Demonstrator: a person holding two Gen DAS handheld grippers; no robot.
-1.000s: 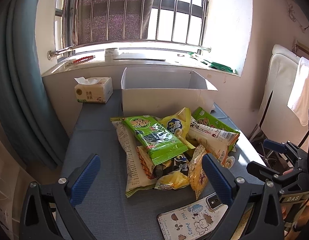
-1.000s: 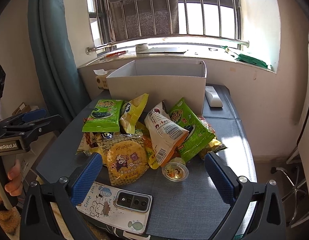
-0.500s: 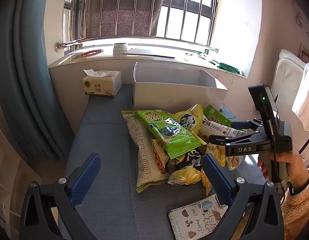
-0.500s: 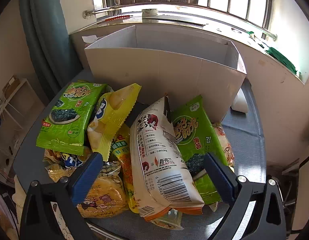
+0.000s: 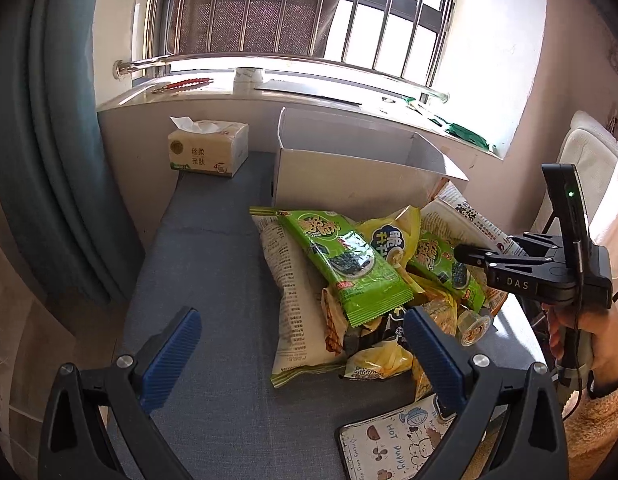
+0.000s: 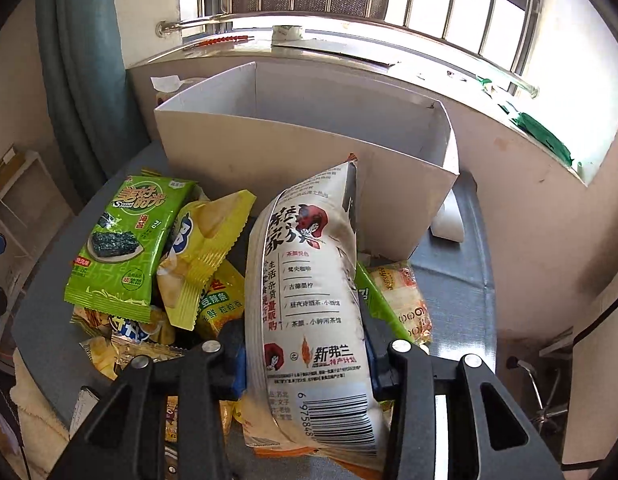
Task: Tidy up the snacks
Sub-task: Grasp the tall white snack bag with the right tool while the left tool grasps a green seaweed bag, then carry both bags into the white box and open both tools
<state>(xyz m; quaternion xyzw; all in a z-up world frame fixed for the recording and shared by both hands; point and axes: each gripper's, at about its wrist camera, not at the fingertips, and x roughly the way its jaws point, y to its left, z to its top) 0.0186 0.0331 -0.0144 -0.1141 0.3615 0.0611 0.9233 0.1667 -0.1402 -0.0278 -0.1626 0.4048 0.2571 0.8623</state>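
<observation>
A pile of snack packets lies on the grey table (image 5: 213, 280) in front of an open white cardboard box (image 5: 349, 176). My right gripper (image 6: 305, 356) is shut on a tall white snack bag (image 6: 309, 280) with a red face logo, gripping its lower part; the bag stands upright. In the left wrist view the right gripper (image 5: 461, 254) reaches over the pile's right side. A green seaweed packet (image 6: 129, 236) and a yellow packet (image 6: 201, 256) lie to the left. My left gripper (image 5: 301, 344) is open and empty, above the table before the pile.
A tissue pack (image 5: 209, 152) stands at the table's back left. A phone in a cartoon case (image 5: 397, 444) lies at the front edge. A small jelly cup (image 5: 473, 326) sits at the pile's right. A white remote (image 6: 449, 220) lies right of the box. A curtain (image 5: 41, 160) hangs at left.
My right gripper has moved in and closed on the white snack bag, which it was open around half a second ago. The left gripper has drifted slightly closer.
</observation>
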